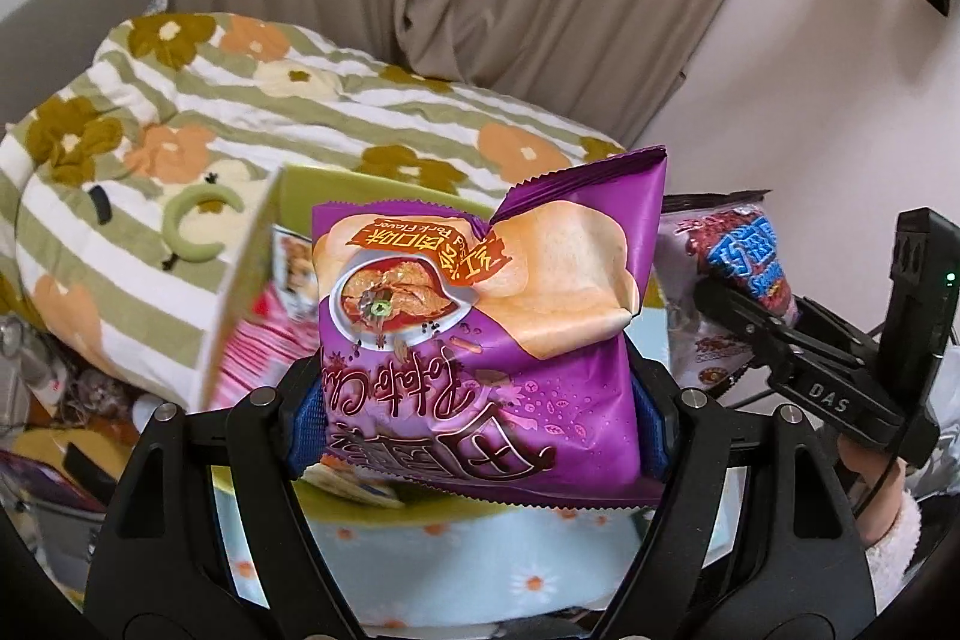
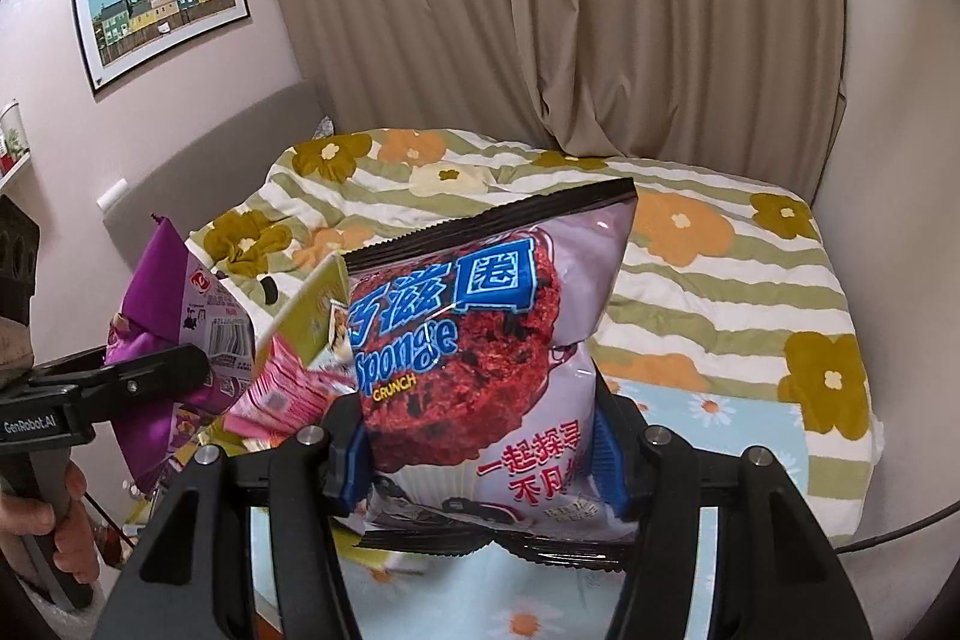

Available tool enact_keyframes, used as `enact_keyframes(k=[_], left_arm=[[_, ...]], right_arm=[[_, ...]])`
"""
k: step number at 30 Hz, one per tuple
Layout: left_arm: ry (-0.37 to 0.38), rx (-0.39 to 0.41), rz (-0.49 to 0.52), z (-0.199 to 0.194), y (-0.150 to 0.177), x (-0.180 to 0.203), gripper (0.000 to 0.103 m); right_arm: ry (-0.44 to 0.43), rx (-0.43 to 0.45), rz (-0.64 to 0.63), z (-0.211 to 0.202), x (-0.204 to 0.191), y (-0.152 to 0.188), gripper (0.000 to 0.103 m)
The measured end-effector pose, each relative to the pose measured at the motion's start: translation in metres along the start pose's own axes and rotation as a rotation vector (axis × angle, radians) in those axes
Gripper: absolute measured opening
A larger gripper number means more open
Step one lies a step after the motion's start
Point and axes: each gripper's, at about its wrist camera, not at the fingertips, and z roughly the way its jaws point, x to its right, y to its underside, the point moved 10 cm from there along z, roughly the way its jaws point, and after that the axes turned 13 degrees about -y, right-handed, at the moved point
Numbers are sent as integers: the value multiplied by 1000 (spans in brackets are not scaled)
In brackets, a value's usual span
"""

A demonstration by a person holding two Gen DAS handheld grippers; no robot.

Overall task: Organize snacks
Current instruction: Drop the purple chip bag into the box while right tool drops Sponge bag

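A big flowery blanket (image 2: pixel 690 244) fills the bed behind. The green box (image 1: pixel 288 196) sits just below both bags. The left gripper (image 1: pixel 480 424) pinches a purple chip bag (image 1: pixel 480 316). The right gripper (image 2: pixel 480 466) pinches a cake bag (image 2: pixel 480 340) reading "Sponge CRUNCH".

You are in a home bedroom. A bed with a floral quilt (image 2: pixel 690 244) fills the room, beige curtains (image 2: pixel 540 10) hang behind, and a framed picture (image 2: pixel 159 1) decorates the wall.
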Motion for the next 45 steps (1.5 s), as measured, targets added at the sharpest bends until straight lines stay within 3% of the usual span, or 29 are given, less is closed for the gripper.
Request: enact_keyframes(k=[6, 13, 20, 29, 45], left_arm=[[-76, -21, 5, 32, -15, -40, 76], [-160, -76, -41, 97, -27, -71, 76], [-202, -132, -48, 147, -27, -80, 97], [-210, -140, -59, 140, -10, -85, 98], [-180, -93, -34, 100, -4, -75, 98]], right_arm=[[-12, -20, 48, 38, -14, -9, 54], [-43, -79, 51, 88, -15, -17, 54], [-81, -138, 56, 134, -3, -24, 54], [-107, -189, 58, 163, -5, -23, 54], [-131, -181, 27, 163, -16, -35, 54]])
